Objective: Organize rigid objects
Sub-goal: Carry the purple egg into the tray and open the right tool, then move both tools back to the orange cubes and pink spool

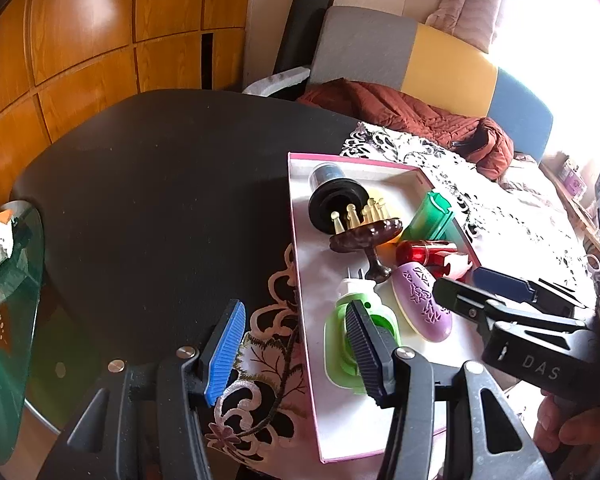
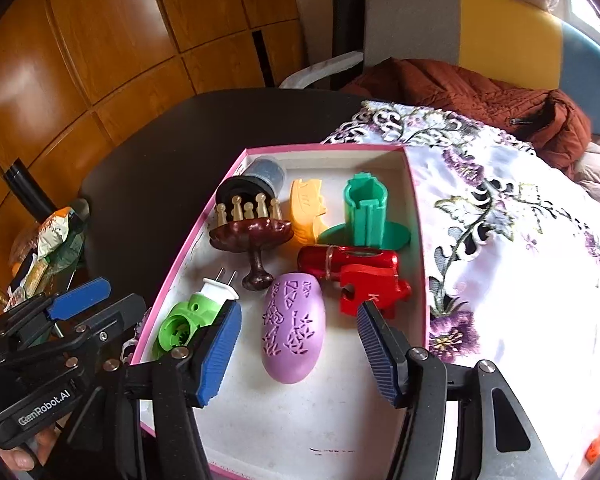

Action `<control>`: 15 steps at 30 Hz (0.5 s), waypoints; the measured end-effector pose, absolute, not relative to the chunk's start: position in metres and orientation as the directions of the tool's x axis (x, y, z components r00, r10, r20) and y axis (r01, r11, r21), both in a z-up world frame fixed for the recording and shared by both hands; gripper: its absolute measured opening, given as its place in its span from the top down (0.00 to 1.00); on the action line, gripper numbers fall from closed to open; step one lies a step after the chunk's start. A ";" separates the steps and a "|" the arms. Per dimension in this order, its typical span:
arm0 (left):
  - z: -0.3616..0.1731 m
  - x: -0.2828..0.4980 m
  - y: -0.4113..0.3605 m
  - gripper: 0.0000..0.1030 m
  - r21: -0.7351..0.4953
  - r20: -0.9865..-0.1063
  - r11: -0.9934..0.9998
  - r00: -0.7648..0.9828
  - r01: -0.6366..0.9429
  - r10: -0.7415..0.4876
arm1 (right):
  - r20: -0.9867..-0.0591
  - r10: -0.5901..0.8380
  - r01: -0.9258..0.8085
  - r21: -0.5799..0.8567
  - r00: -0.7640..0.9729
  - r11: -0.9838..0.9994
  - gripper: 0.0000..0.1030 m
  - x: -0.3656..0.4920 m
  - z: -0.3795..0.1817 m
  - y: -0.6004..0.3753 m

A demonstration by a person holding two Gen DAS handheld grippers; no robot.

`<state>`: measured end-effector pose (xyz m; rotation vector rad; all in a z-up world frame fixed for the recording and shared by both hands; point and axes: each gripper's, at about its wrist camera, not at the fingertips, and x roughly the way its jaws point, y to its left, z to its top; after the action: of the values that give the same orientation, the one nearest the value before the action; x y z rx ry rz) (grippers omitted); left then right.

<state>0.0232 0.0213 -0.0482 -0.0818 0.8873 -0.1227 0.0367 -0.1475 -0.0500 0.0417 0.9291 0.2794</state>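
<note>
A pink-rimmed white box (image 2: 416,248) (image 1: 296,240) on the table holds several rigid objects: a purple patterned oval (image 2: 294,330) (image 1: 422,300), a green plug-in device (image 2: 194,318) (image 1: 360,316), a dark brown stand with beige pegs (image 2: 252,232) (image 1: 366,232), a red piece (image 2: 364,276), a green holder (image 2: 366,216), a yellow piece (image 2: 306,208) and a dark jar (image 2: 266,174). My right gripper (image 2: 298,354) is open and empty, its fingers on either side of the purple oval. My left gripper (image 1: 296,350) is open and empty, straddling the box's left rim.
The box rests on a floral cloth (image 2: 500,208) over a black table (image 1: 160,200). A brown jacket (image 2: 480,92) lies on a chair behind. A glass side table (image 1: 8,304) with packets stands at the left.
</note>
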 end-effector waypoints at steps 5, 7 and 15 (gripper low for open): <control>-0.046 0.021 0.019 0.48 -0.119 -0.764 0.990 0.630 0.078 -0.141 | -0.761 0.224 -0.197 0.128 0.609 0.972 0.31 0.029 -0.039 -0.158; -0.045 0.019 0.019 0.48 -0.118 -0.761 0.990 0.633 0.081 -0.143 | -0.753 0.211 -0.185 0.120 0.623 0.975 0.27 0.026 -0.035 -0.164; -0.041 0.016 0.013 0.48 -0.109 -0.755 0.989 0.638 0.105 -0.151 | -0.723 0.161 -0.114 0.114 0.672 0.987 0.08 0.013 -0.020 -0.201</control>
<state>0.0163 0.0131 -0.0406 -0.0563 0.8664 -0.1460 0.0129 -0.2012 -0.0199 0.0612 0.8191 0.1546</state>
